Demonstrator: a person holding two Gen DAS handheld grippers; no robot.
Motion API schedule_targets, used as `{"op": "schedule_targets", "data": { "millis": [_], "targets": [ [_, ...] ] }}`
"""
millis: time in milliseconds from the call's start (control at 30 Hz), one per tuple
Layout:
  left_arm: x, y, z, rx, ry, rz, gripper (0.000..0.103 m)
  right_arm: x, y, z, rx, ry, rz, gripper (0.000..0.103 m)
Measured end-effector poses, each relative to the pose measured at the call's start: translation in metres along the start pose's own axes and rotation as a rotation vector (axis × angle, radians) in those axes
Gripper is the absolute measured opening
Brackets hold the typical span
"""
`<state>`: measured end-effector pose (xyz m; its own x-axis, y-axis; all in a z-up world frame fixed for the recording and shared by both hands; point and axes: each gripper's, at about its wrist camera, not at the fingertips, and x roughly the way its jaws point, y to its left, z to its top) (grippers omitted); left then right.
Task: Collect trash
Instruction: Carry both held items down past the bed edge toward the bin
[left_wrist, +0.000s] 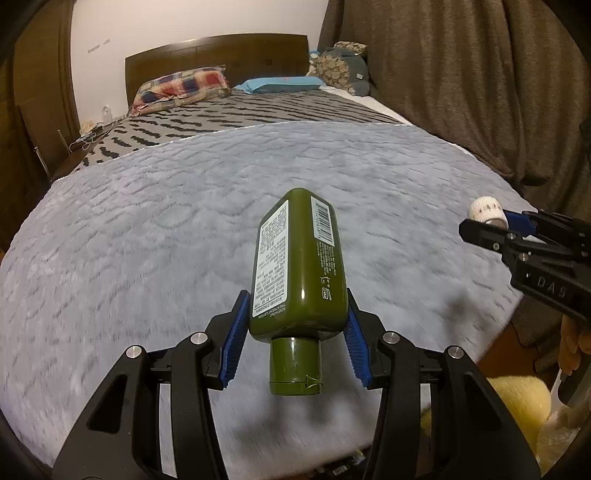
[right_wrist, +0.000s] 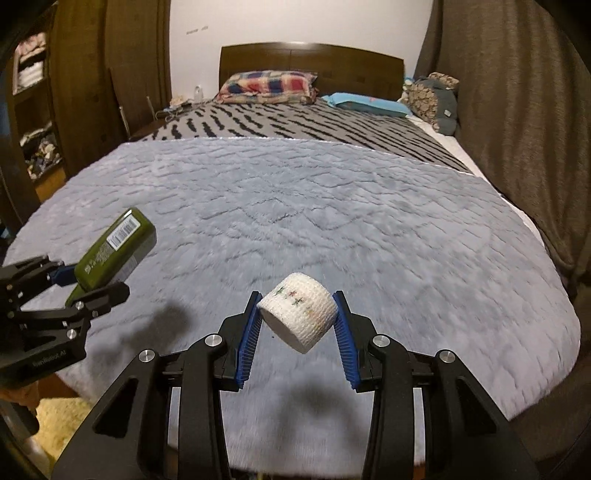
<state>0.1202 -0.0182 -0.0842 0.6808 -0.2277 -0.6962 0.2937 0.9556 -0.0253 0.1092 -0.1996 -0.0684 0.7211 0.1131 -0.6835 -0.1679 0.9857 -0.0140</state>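
Left wrist view: left gripper (left_wrist: 297, 325) clamped on green lotion bottle (left_wrist: 299, 266); right gripper (right_wrist: 298, 321) clamped on white bandage roll (right_wrist: 297, 314), both above the bed (right_wrist: 332, 221).

A green bottle (left_wrist: 299, 258) is clamped, cap nearest, in the left gripper (left_wrist: 295, 325) above a grey blanket (left_wrist: 147, 221); a white roll (left_wrist: 487, 212) is held at right.

Grey fluffy blanket (right_wrist: 332, 206) on bed, plaid pillow (right_wrist: 267, 85), curtain (right_wrist: 517, 110)
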Motion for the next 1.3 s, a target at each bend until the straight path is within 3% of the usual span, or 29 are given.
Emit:
{"op": "schedule_targets", "data": {
  "millis": [267, 467, 900, 1300],
  "targets": [
    [-0.044, -0.031, -0.057, 0.017, -0.036, 0.011, 0.046, -0.046, 0.004, -0.051, 0.056, -0.043, 0.033, 0.04],
    [-0.06, -0.048, -0.101, 0.012, -0.03, -0.009, 0.046, -0.05, 0.007, -0.108, 0.116, 0.013, 0.113, 0.04],
    [-0.02, -0.055, -0.194, -0.013, 0.189, -0.059, 0.046, -0.01, 0.023, -0.191, 0.09, 0.221, 0.146, 0.04],
    [0.063, -0.06, -0.255, -0.015, 0.406, -0.084, 0.046, 0.071, 0.033, -0.252, 0.092, 0.46, 0.151, 0.04]
  ]
}}
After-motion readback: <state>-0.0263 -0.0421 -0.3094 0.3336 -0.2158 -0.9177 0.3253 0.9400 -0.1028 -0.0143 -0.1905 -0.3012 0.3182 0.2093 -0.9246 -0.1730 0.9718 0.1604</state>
